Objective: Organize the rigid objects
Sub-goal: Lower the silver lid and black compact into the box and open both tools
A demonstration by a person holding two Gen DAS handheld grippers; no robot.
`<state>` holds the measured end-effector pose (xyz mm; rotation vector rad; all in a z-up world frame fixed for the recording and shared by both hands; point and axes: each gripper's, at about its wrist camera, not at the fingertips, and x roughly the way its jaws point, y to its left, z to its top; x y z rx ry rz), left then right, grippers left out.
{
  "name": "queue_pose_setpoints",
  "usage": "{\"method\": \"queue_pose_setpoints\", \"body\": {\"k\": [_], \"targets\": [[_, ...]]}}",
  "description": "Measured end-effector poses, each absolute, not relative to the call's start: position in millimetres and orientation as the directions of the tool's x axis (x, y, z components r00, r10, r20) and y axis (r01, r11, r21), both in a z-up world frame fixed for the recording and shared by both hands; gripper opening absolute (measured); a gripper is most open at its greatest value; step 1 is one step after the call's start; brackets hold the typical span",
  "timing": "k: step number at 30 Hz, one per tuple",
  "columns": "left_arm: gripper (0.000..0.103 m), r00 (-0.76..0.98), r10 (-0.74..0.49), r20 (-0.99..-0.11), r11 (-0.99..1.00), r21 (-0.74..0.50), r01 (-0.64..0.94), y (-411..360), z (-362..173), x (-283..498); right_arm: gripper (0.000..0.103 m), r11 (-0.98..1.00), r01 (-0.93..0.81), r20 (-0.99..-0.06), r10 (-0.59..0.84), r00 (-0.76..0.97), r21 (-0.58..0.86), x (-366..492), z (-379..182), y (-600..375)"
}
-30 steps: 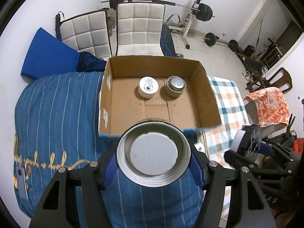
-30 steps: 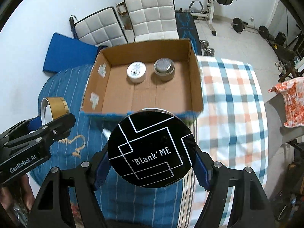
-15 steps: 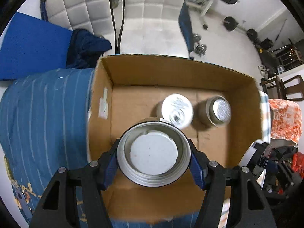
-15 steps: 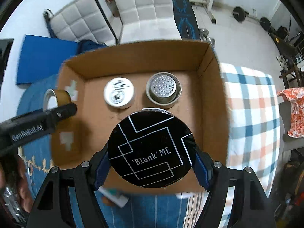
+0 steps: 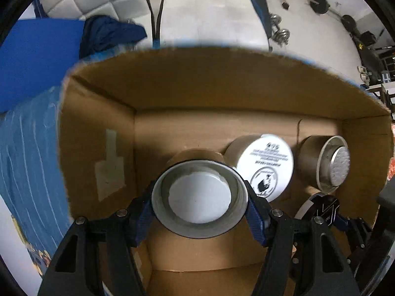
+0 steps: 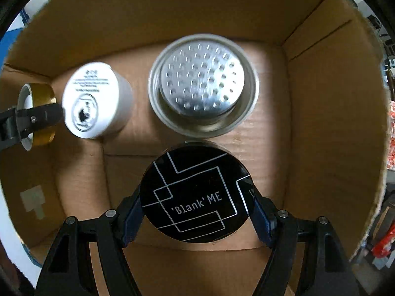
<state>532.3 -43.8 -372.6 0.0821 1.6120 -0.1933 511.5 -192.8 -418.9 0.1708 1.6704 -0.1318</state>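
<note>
Both grippers point straight down into the cardboard box (image 6: 321, 98), each carrying a round container for placement beside the two already standing on the box floor. The left gripper (image 5: 200, 212) has the gold-walled jar (image 5: 200, 194) between its blue pads (image 5: 256, 222), open end towards the camera; its jaws are opening, and the pads appear to lie against the jar wall, so release is judged to be starting. The jar sits low in the left part of the box, just beside the white printed tin (image 5: 267, 166), which suggests a row is being filled. The right gripper (image 6: 197, 217) pinches the black 'Blank' ME tin (image 6: 195, 194) by its sides, flat face up to the lens, directly in front of the perforated metal cup (image 6: 203, 85); whether it touches the floor cannot be told. In the right wrist view the white printed tin (image 6: 91, 100) stands left of the metal cup, with the gold-walled jar (image 6: 37, 117) at its far side. Against the earlier frames, both grippers have descended from above the striped blue cloth (image 5: 29, 148) into the box, whose walls now fill both views; the right grip is unchanged, the left has widened.
</note>
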Motion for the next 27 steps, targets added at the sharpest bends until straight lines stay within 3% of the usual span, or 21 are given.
{"method": "queue_pose_setpoints", "body": {"k": [3,8,18,27], "targets": [[0.068,-0.064,-0.125,-0.99,0.982,-0.133,0.132,-38,-376,533,0.077,0.981,0.192,-0.991,0.031,-0.13,0.006,513,-431,-195],[0.068,-0.078,-0.125,-0.989,0.983,-0.134,0.129,-36,-374,532,0.077,0.979,0.202,-0.988,0.029,-0.155,-0.003,516,-443,-200],[0.068,-0.081,0.009,-0.997,0.978,-0.008,0.209,-48,-379,515,0.077,0.986,0.163,-0.985,-0.008,-0.171,-0.036,511,-447,-188],[0.068,-0.124,-0.068,-0.99,0.986,-0.085,0.141,-33,-385,515,0.078,0.986,0.159,-0.98,-0.012,-0.197,-0.044,515,-448,-177]]}}
